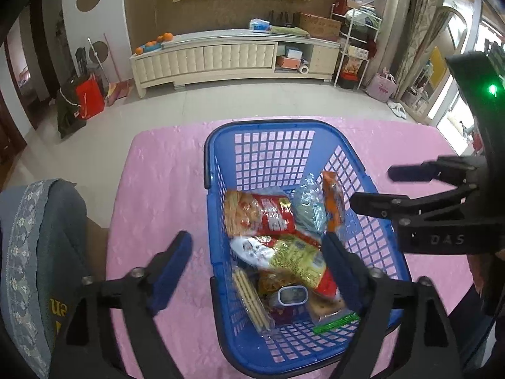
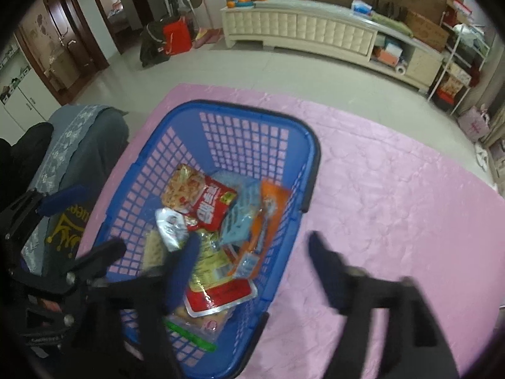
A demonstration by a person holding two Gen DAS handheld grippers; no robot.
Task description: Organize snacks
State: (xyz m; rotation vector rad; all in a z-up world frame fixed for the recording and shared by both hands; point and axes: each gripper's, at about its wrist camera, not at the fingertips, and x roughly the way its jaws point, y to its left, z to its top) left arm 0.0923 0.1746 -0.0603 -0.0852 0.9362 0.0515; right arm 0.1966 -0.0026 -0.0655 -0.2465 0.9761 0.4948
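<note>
Blue basket [image 1: 372, 189] w/ snack packets [image 1: 262, 214] rests on pink tablecloth [image 1: 164, 170]. Left gripper [image 1: 257, 263] spread wide, empty, straddling basket's near-left wall. Right gripper [image 2: 252, 255] also spread, empty: one finger over packets, other outside the basket above cloth.

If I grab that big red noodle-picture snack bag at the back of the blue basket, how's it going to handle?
The red snack bag looks puffed and crinkly, so it is probably light and may crush or crackle under pressure. Its glossy film could slip between pads. It overlaps neighbouring packets in the blue basket, so lifting may drag them.
</note>
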